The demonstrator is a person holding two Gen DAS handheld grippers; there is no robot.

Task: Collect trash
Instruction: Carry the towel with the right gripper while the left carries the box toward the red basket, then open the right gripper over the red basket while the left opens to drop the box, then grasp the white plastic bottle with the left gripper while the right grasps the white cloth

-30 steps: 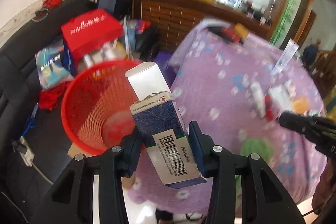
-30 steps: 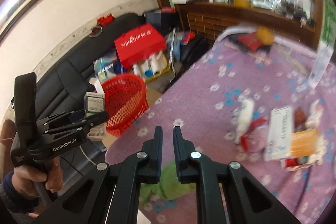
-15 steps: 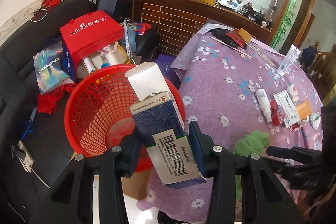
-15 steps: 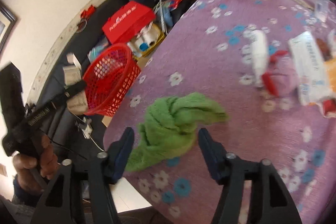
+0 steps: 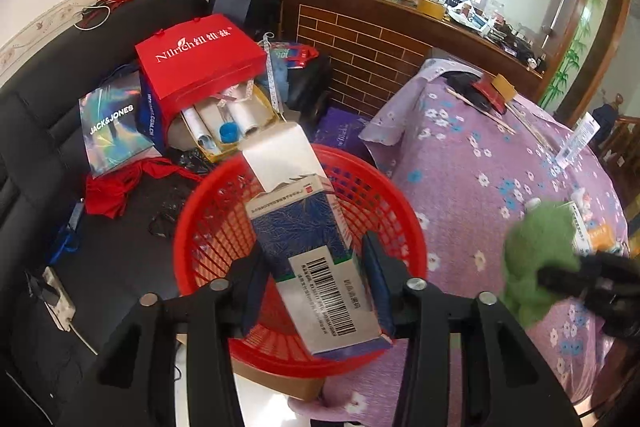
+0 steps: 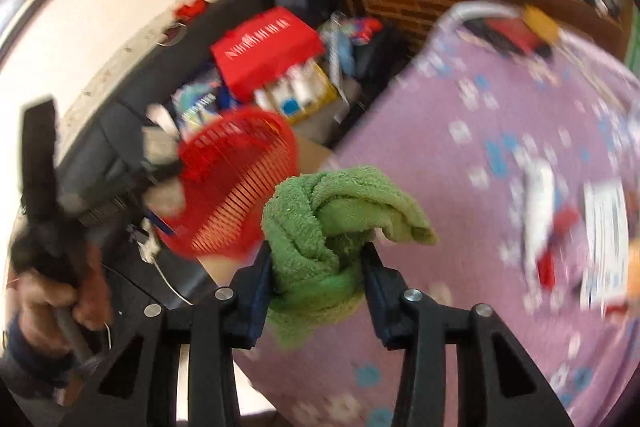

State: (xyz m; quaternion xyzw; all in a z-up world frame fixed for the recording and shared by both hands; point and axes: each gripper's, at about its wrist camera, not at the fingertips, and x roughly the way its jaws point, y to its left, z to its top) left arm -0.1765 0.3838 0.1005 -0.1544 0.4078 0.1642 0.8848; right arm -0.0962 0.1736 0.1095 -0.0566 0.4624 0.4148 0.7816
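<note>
Step in hand: deposit. Left gripper (image 5: 314, 281) clamps the blue carton (image 5: 308, 251) over the red basket (image 5: 392, 215), beside the table's near-left corner (image 5: 400, 131). Carton's long axis runs away from the camera, open flap far end.

Right gripper (image 6: 316, 279) grips the green cloth (image 6: 332, 211) above the table edge.

Next, likely: release carton, clear of rim.

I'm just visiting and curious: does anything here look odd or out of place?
Yes: the right gripper has picked up a green towel, hardly trash, and the blue carton in the left gripper has its flap torn open.
</note>
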